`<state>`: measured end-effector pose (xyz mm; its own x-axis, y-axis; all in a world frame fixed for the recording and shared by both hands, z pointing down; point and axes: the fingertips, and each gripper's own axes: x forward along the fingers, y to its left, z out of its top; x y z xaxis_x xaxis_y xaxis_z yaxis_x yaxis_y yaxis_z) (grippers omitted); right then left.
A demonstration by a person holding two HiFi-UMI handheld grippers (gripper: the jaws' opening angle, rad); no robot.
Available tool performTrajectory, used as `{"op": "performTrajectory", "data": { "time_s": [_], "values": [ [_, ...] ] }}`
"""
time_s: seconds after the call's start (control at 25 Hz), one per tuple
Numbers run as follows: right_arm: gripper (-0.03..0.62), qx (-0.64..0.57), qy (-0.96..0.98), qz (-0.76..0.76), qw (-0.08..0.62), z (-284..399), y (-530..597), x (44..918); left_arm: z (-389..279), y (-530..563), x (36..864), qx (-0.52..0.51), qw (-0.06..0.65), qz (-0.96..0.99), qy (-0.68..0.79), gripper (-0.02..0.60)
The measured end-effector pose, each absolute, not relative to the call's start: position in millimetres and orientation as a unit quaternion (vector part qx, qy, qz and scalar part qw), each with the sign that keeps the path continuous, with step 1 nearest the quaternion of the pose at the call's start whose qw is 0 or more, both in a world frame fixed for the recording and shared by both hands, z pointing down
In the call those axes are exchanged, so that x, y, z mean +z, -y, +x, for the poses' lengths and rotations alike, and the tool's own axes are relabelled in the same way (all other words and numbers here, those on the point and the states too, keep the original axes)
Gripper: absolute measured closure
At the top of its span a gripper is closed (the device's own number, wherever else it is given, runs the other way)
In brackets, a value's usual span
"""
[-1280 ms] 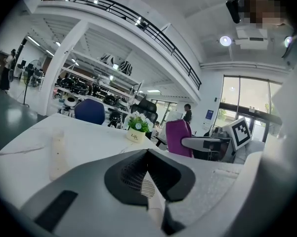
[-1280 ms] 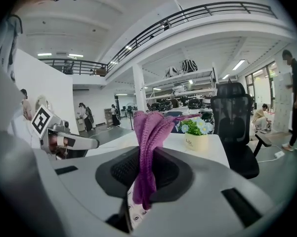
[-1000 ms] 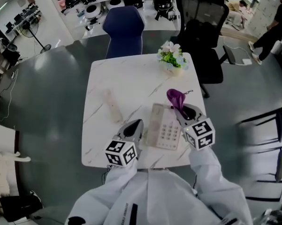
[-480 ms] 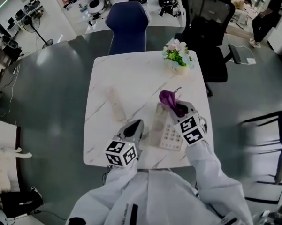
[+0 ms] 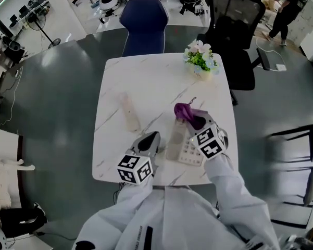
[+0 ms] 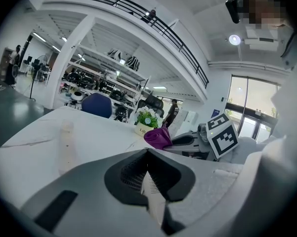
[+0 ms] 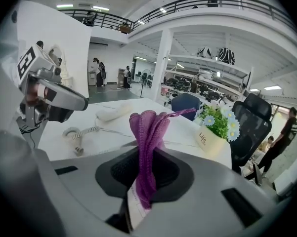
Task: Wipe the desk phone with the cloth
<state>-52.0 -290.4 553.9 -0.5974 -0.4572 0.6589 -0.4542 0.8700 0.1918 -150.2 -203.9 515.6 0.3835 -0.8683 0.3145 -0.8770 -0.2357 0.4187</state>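
Since a second ago my right gripper (image 5: pixel 193 121) has slid left, bringing the purple knitted cloth (image 5: pixel 184 110) over the top edge of the beige push-button desk phone (image 5: pixel 187 150) on the white marble table (image 5: pixel 146 82). Its jaws pinch the cloth. My left gripper (image 5: pixel 154 136) sits just left of the phone, jaws together and empty. The pale handset (image 5: pixel 129 113) lies apart, further left.

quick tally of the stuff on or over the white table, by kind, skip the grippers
desk phone base: 1
handset, lying off the base: 1
purple cloth: 1
flower pot: 1
total: 4
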Motion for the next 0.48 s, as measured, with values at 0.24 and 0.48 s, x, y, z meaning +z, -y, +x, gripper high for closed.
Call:
{"op": "performTrajectory", "data": {
  "time_s": [0.24, 0.48],
  "values": [
    [0.553, 0.005, 0.893, 0.246, 0.378, -54, 288, 562, -149, 204, 517, 0.009, 0.274, 0.786, 0.555, 0.584],
    [0.553, 0.011, 0.892, 0.233, 0.388, -55, 282, 569, -148, 199, 518, 0.009, 0.275, 0.785, 0.556, 0.584]
  ]
}}
